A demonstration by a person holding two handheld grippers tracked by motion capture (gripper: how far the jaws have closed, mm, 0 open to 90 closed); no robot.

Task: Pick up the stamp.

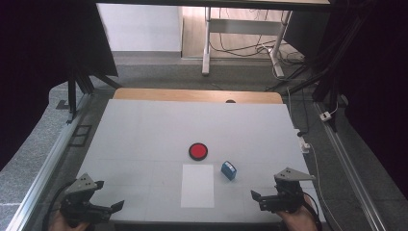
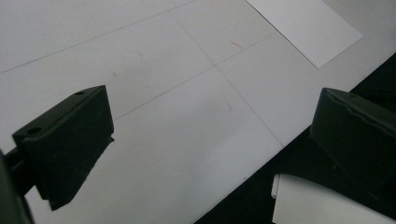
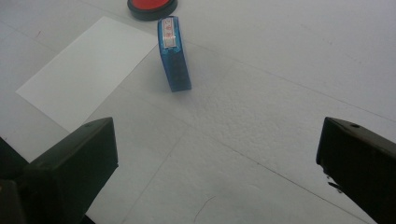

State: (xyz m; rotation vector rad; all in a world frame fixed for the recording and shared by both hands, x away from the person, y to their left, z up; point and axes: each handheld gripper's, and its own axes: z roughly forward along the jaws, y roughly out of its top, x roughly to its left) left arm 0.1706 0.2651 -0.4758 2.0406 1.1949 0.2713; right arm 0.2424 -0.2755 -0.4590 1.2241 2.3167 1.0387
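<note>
The counter (image 1: 144, 130) is a white, matt board marked with thin seam lines, laid over a wooden top whose far edge shows beyond it. Grey carpet (image 1: 159, 77) surrounds it. Metal rails (image 1: 43, 173) run along both sides, dark curtains hang to the left and right, and the legs of a desk (image 1: 207, 43) with loose cables on the floor stand behind.

A white sheet of paper (image 1: 197, 185) lies flat near the front middle of the counter. Just beyond its far edge sits a round red pad in a black rim (image 1: 198, 151), apart from the sheet. To the right of the sheet, close to its far right corner but not touching it, stands a small blue stamp (image 1: 228, 170), with a label strip on its upper face. In the right gripper view the blue stamp (image 3: 173, 53) leans slightly, the paper (image 3: 88, 70) lies to its left and the red pad (image 3: 152, 7) behind it. Nothing lies between the stamp and either gripper.

The left gripper (image 1: 113, 207) sits at the front left corner, low over the counter edge, pointing toward the middle; its jaws are spread wide with nothing between them. The right gripper (image 1: 256, 196) sits at the front right, pointing left toward the sheet, well apart from the stamp; its jaws are likewise released and empty. A hand holds each from below.
</note>
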